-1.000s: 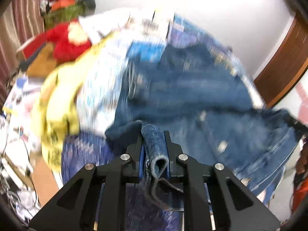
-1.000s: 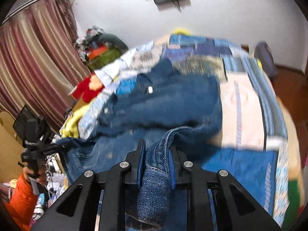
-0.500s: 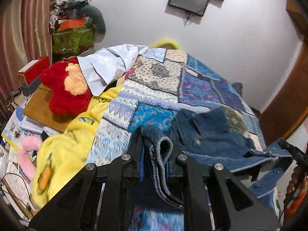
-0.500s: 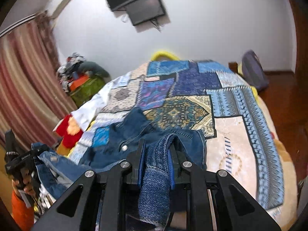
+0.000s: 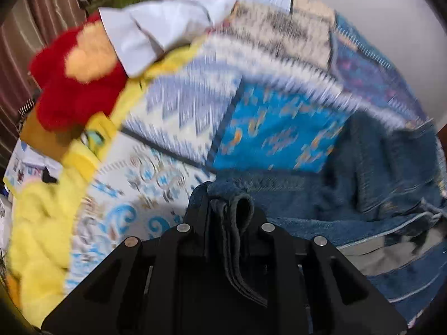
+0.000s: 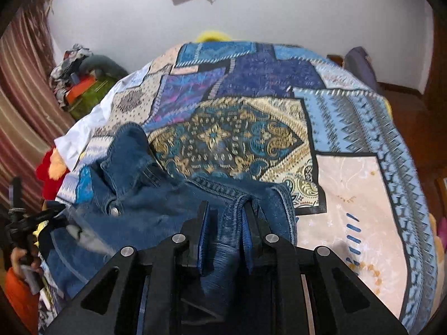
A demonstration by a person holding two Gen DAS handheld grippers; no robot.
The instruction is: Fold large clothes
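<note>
Left wrist view: the left gripper pinches a bunched fold of the denim jacket at lower centre, its jaws easing open with the cloth between them. The jacket lies across the right half on the patchwork bedspread. A red plush toy sits upper left.

Right wrist view: the right gripper is clenched on a jacket hem at bottom centre. The jacket spreads lower left over the bedspread.

The right hand-held gripper pinches a denim jacket over a patchwork bedspread.
</note>
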